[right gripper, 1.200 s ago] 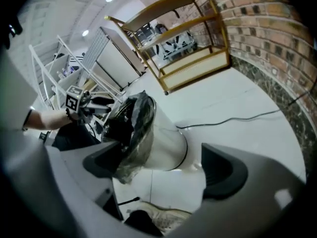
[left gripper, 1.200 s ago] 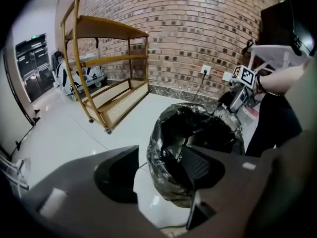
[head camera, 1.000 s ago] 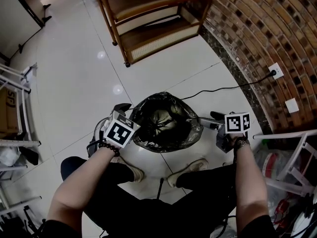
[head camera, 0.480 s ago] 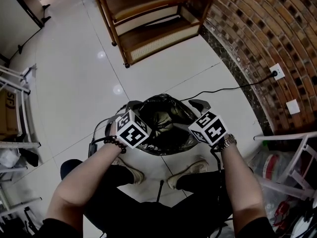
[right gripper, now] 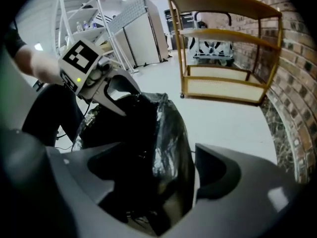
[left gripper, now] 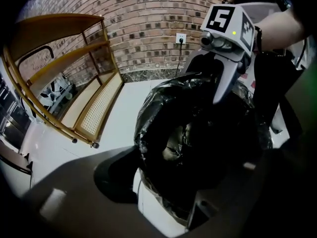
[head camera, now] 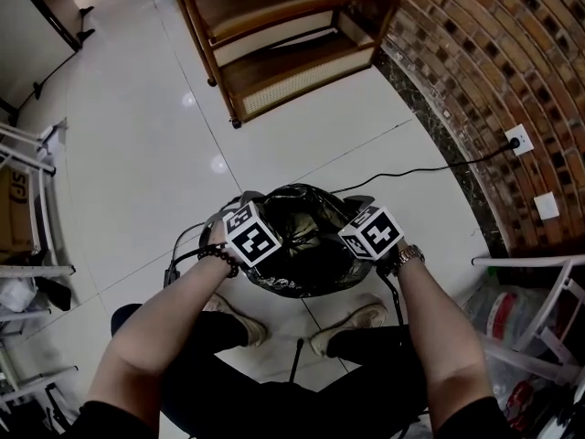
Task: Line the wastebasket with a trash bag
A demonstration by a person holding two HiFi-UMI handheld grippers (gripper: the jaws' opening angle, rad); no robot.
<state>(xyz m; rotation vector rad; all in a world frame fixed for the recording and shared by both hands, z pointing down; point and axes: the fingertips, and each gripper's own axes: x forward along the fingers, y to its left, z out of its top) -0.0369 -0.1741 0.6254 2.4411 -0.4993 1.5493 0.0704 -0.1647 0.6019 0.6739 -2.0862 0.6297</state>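
Note:
The wastebasket point(left gripper: 154, 208) is white and stands on the floor between the person's feet. A black trash bag point(head camera: 302, 245) sits in it, its shiny plastic bunched over the rim. My left gripper point(head camera: 245, 210) is at the bag's left rim. In the left gripper view its jaws point(left gripper: 168, 182) stand wide astride the rim, one outside the basket and one over the bag's mouth. My right gripper point(head camera: 358, 210) is at the right rim, and its jaws point(right gripper: 163, 172) likewise stand wide with the bag's point(right gripper: 166, 133) edge between them. Neither pair presses on the plastic.
A wooden shelf rack point(head camera: 274, 35) stands behind the basket, with a brick wall point(head camera: 494, 71) to the right. A black cable point(head camera: 411, 165) runs across the tiles to a wall socket point(head camera: 516, 140). White metal frames point(head camera: 27, 199) flank both sides. The person's shoes point(head camera: 352, 323) sit just below the basket.
The right gripper has swung left from beside the basket onto its right rim and rolled. The left gripper has come down and in onto the left rim.

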